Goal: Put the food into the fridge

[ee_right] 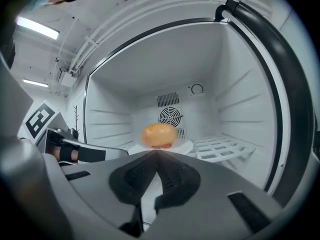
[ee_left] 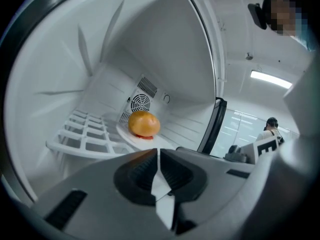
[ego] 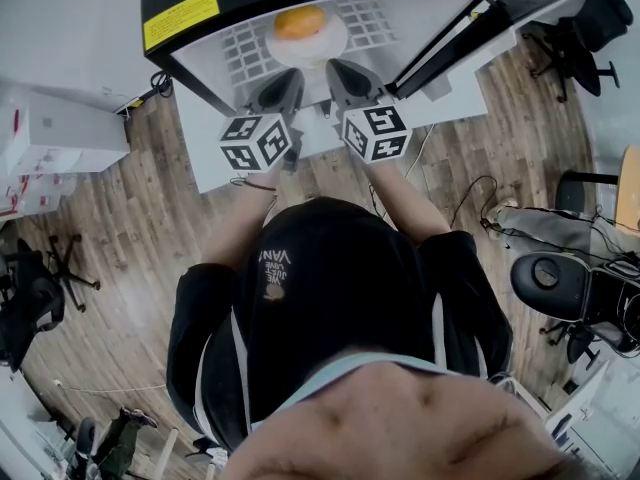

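So the round orange bun-like food [ego: 299, 22] sits on a white round plate [ego: 336, 47], on the white wire shelf [ego: 238, 56] inside the open white fridge [ego: 430, 13]. Both the left tongs [ee_left: 158, 155] and right tongs [ee_right: 156, 156] are pinched together with nothing in them, just in front of the plate.

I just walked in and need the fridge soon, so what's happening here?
A person stands at the open fridge with a tool in each hand. A plate with a round orange-brown bun sits on the wire shelf inside. The left tool and right tool are both shut, tips at the plate's near rim; whether they pinch it is unclear.
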The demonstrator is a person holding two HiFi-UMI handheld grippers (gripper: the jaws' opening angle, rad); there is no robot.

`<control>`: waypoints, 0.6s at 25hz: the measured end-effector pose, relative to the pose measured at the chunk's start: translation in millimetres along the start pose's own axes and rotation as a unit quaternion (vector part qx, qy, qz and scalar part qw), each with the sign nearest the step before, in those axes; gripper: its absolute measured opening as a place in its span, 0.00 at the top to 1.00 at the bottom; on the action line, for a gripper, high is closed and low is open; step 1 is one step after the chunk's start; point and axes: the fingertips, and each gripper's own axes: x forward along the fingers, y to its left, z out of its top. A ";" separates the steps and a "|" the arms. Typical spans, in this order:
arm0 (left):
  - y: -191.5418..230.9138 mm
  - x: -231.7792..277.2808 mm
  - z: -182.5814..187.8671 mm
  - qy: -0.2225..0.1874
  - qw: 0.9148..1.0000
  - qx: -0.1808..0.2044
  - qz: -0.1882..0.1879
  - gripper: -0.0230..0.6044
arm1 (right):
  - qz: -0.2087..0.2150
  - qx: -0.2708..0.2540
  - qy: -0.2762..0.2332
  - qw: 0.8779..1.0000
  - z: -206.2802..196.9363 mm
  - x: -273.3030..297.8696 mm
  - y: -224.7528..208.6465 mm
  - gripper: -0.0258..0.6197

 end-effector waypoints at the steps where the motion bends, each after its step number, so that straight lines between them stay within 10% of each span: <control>1: 0.6 1.1 0.6 0.000 1.000 0.000 0.000 0.92 | 0.000 0.001 0.000 1.000 0.1 1.4 -0.7 0.94; 15: 2.5 4.8 2.5 0.002 1.000 0.000 0.002 0.92 | -0.004 0.009 -0.001 1.000 1.2 5.6 -6.2 0.94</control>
